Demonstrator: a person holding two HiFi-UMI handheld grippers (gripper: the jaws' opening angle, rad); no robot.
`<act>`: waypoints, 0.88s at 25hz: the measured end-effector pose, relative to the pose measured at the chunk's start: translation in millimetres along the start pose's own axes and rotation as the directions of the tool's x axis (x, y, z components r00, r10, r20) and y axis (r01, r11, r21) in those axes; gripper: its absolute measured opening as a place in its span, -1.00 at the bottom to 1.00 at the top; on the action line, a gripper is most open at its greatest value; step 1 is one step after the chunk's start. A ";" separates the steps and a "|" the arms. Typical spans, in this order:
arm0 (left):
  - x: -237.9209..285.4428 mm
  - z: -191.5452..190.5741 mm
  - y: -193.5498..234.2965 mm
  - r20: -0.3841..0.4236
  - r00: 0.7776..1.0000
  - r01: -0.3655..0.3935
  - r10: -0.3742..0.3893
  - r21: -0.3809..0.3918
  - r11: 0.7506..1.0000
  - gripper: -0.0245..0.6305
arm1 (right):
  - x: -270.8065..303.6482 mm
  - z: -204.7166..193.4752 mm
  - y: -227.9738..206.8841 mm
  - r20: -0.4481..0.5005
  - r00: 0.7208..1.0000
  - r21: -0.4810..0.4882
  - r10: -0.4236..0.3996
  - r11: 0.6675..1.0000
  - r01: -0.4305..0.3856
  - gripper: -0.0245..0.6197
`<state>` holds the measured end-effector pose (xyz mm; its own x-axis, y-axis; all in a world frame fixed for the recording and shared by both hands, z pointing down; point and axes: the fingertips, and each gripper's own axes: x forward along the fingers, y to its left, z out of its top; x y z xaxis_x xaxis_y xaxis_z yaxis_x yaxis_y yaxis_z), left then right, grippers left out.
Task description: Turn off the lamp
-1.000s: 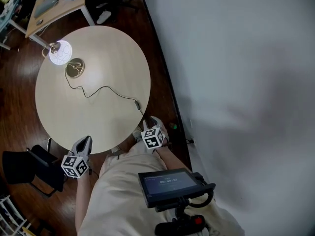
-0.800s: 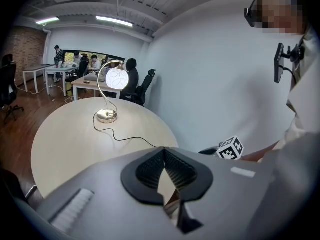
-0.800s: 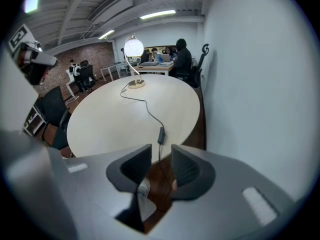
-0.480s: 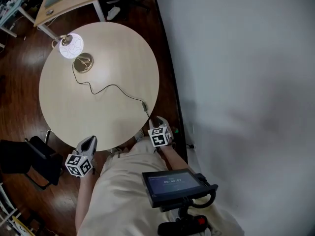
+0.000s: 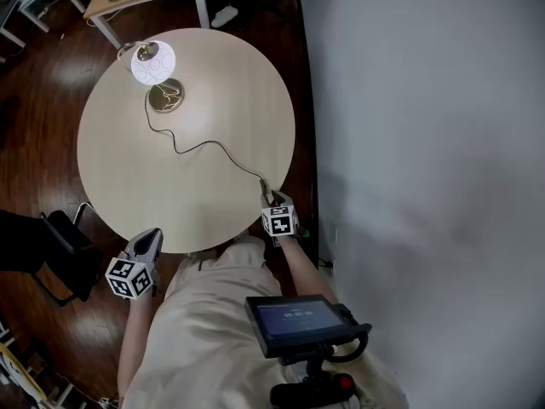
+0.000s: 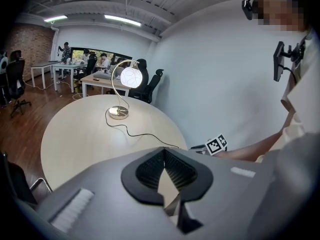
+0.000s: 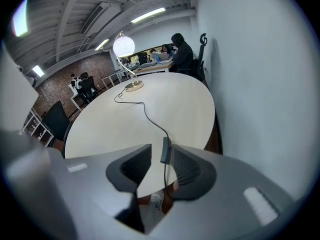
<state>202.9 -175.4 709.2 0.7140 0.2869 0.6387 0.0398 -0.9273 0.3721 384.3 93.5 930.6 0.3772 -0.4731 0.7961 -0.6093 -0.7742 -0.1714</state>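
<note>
Right now the right gripper is tipped down at the near rim of the round surface. Its jaws are about half apart, with the cord's inline switch standing between them. The switch sits close against one pad and clear of the other, so nothing is squeezed yet. I'd guess it is lined up this way because that switch is the easiest way to reach the light from where the person stands. From there the cord snakes across to the lamp at the far side, which is lit. The left gripper hangs off the surface's edge, tips together on nothing, apparently just kept out of the way.
</note>
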 end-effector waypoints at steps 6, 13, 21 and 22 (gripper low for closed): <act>-16.2 -7.3 11.0 -0.012 0.999 -0.053 0.053 -0.028 0.998 -0.91 | 41.1 -1.4 -4.2 -0.071 0.997 0.016 0.004 1.000 -0.003 -0.48; -24.9 -21.5 22.5 -0.022 0.995 -0.095 0.093 -0.067 0.993 -0.91 | 67.9 -5.4 -13.5 -0.112 0.992 -0.009 -0.055 0.998 0.055 -0.53; -22.5 -25.2 23.4 -0.024 0.995 -0.100 0.098 -0.079 0.992 -0.91 | 67.9 -0.3 -11.6 -0.098 0.991 -0.052 -0.091 0.995 0.086 -0.62; -21.1 -25.5 23.6 -0.025 0.995 -0.099 0.098 -0.078 0.992 -0.91 | 68.5 0.0 -11.5 -0.097 0.991 -0.056 -0.094 0.994 0.088 -0.62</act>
<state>171.0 -197.3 721.6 0.6965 0.2010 0.6888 -0.0862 -0.9296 0.3583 417.1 70.0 987.2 0.3628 -0.3553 0.8615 -0.6116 -0.7883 -0.0675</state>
